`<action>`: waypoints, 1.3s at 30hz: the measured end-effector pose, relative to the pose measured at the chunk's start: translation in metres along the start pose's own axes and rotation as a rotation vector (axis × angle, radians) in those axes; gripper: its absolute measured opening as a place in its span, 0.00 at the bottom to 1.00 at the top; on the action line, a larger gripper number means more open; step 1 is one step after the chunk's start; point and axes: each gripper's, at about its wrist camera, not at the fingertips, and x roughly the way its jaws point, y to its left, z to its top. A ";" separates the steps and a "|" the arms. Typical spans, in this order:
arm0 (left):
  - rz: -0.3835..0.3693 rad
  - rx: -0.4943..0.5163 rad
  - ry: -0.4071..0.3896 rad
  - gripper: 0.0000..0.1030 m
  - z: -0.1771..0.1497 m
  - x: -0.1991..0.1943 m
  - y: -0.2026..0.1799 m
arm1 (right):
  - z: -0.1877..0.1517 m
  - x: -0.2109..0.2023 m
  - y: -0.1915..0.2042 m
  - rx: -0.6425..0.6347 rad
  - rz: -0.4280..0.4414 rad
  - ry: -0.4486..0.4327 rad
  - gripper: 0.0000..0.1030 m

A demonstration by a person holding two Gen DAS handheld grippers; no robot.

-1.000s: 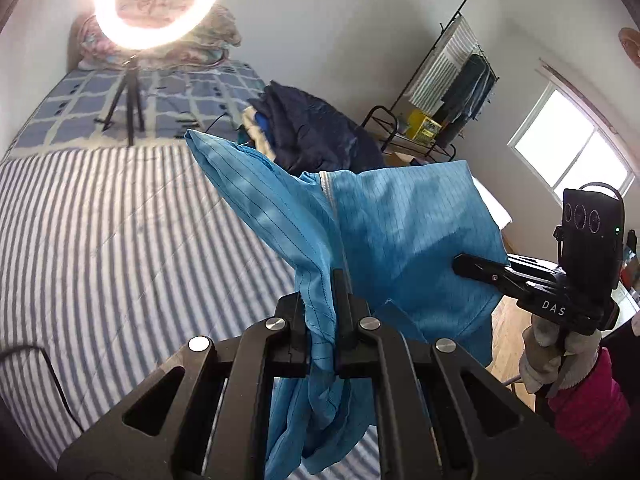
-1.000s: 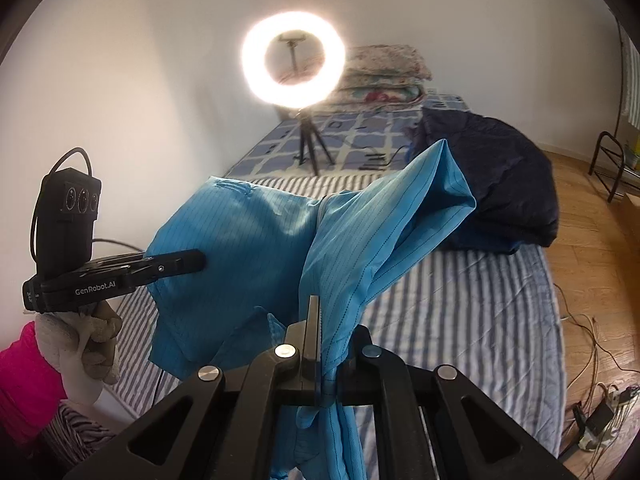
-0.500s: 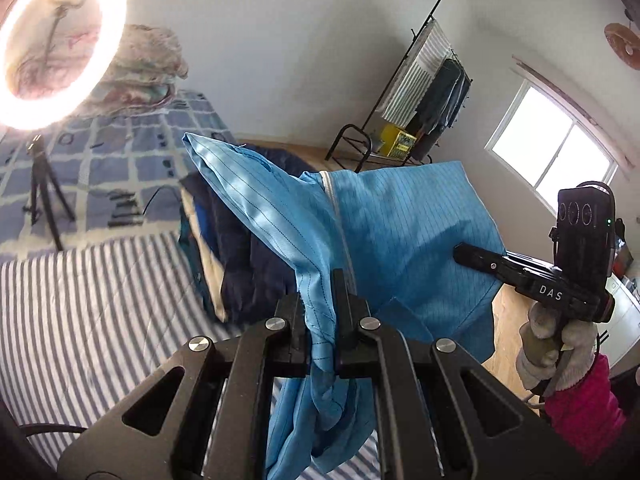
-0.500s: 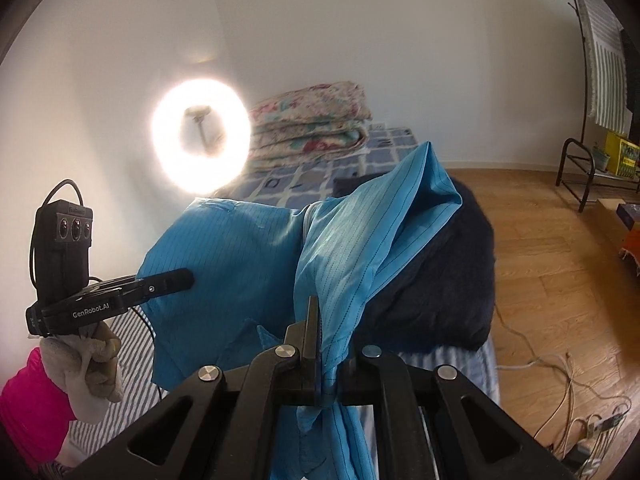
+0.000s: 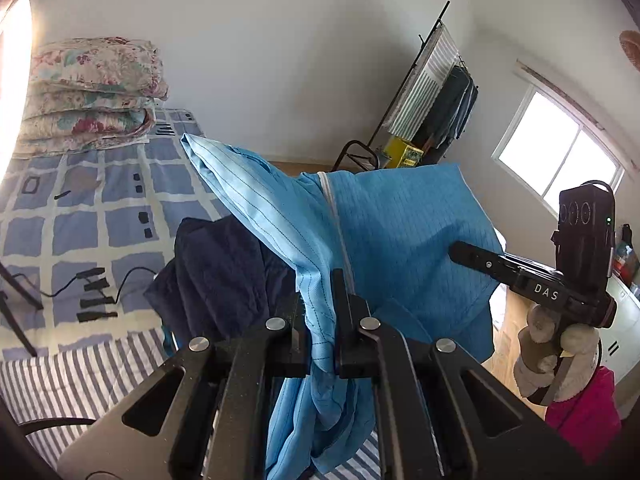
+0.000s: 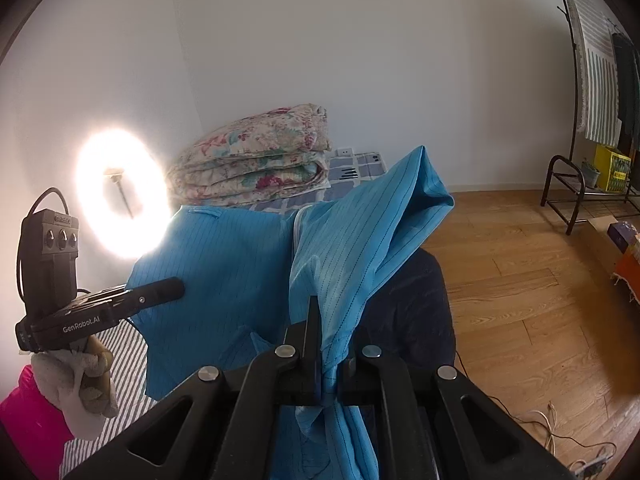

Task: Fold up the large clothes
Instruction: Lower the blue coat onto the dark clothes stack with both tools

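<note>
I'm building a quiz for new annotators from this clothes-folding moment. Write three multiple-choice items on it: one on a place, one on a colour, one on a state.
1. Where does the folded floral quilt lie?
A. On the wooden floor
B. At the far end of the bed, by the wall
C. On the clothes rack

2. What colour is the garment heaped on the bed behind the blue garment?
A. Dark navy
B. Red
C. White

3. How is the blue garment held?
A. Lying flat, untouched
B. Pinched by the left gripper alone
C. Pinched by both grippers, lifted off the bed

Answers: 1 B, the quilt sits on the checked bedding against the wall. 2 A, the dark navy garment shows beneath the blue cloth. 3 C, the left gripper and right gripper each have jaws closed on cloth that hangs in the air.
</note>
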 end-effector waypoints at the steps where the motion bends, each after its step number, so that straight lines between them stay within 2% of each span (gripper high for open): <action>1: 0.002 -0.004 0.000 0.04 0.002 0.006 0.002 | 0.002 0.008 -0.005 0.003 -0.001 0.001 0.02; 8: 0.043 -0.025 0.030 0.04 -0.003 0.045 0.028 | -0.001 0.051 -0.041 0.022 -0.037 0.045 0.02; 18: 0.157 -0.058 0.095 0.06 -0.024 0.069 0.084 | -0.026 0.092 -0.089 0.073 -0.186 0.132 0.04; 20: 0.166 -0.055 0.098 0.08 -0.028 0.072 0.086 | -0.030 0.102 -0.094 0.079 -0.217 0.154 0.07; 23: 0.195 -0.051 0.107 0.12 -0.032 0.076 0.088 | -0.033 0.112 -0.099 0.066 -0.300 0.176 0.19; 24: 0.196 -0.054 0.109 0.12 -0.034 0.077 0.089 | -0.035 0.114 -0.101 0.066 -0.332 0.179 0.28; 26: 0.191 -0.054 0.110 0.14 -0.037 0.075 0.089 | -0.038 0.112 -0.106 0.065 -0.367 0.188 0.30; 30: 0.210 -0.036 0.112 0.29 -0.041 0.067 0.088 | -0.047 0.104 -0.120 0.080 -0.410 0.205 0.30; 39: 0.226 -0.031 0.069 0.30 -0.048 0.022 0.079 | -0.058 0.075 -0.120 0.082 -0.479 0.210 0.31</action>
